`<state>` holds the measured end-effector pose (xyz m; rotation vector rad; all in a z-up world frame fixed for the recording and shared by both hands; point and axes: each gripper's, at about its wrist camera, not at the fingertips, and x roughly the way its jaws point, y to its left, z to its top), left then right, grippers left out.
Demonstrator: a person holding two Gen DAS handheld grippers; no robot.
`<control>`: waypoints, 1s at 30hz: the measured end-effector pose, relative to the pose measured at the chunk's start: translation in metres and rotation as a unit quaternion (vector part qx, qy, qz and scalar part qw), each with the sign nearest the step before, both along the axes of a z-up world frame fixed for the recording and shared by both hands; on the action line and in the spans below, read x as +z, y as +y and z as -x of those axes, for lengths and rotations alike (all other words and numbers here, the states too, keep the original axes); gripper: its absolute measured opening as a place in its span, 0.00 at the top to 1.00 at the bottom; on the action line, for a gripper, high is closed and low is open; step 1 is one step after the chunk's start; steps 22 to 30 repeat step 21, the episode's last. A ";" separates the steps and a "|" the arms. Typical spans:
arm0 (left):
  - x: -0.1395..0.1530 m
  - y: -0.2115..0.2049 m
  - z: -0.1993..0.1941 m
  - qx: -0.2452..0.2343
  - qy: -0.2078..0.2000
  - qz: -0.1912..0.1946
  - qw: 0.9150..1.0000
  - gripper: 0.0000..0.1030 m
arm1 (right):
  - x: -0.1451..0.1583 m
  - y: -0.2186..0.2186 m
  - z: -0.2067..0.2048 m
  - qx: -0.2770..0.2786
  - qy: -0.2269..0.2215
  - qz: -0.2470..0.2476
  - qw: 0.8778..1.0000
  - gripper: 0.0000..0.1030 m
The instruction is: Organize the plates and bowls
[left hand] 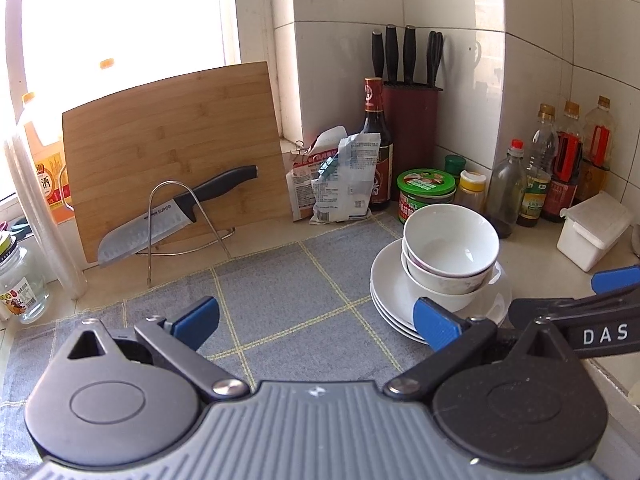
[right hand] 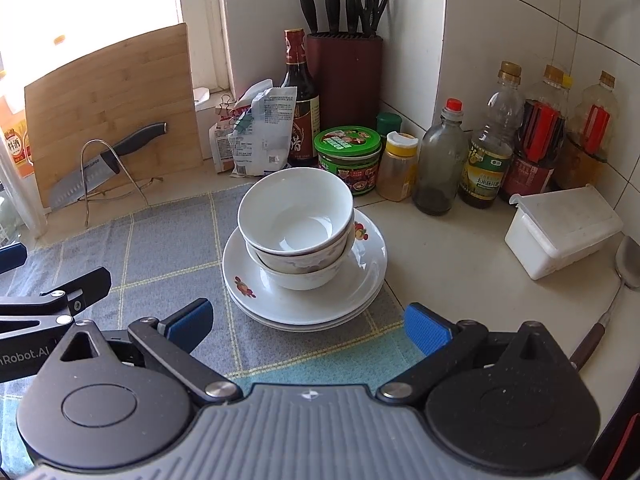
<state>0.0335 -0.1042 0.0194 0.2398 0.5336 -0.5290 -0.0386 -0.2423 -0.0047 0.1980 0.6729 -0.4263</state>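
Nested white bowls [left hand: 450,248] [right hand: 296,226] sit on a stack of white plates [left hand: 390,296] [right hand: 248,280] with small flower prints, at the right edge of a blue-grey checked cloth [left hand: 280,304] [right hand: 160,256]. My left gripper [left hand: 316,326] is open, low over the cloth, with the stack just beyond its right fingertip. My right gripper [right hand: 308,326] is open too, facing the stack from the near side with nothing between its blue pads. Each gripper shows at the edge of the other's view.
A bamboo cutting board [left hand: 172,152] and a knife [left hand: 168,216] in a wire rack stand at the back left. Sauce bottles [right hand: 488,152], a green-lidded jar [right hand: 346,152], packets, a knife block [right hand: 346,72] and a white lidded box [right hand: 560,232] crowd the tiled corner. A spatula [right hand: 612,300] lies at the right.
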 end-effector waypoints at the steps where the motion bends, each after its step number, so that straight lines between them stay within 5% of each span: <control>1: 0.000 0.000 0.000 0.000 0.000 0.000 1.000 0.01 | 0.000 0.000 0.000 0.000 0.000 0.000 1.000 0.00; 30: 0.001 -0.002 -0.002 -0.003 -0.002 0.001 1.000 0.01 | 0.000 -0.001 0.000 -0.004 -0.001 0.001 1.000 0.00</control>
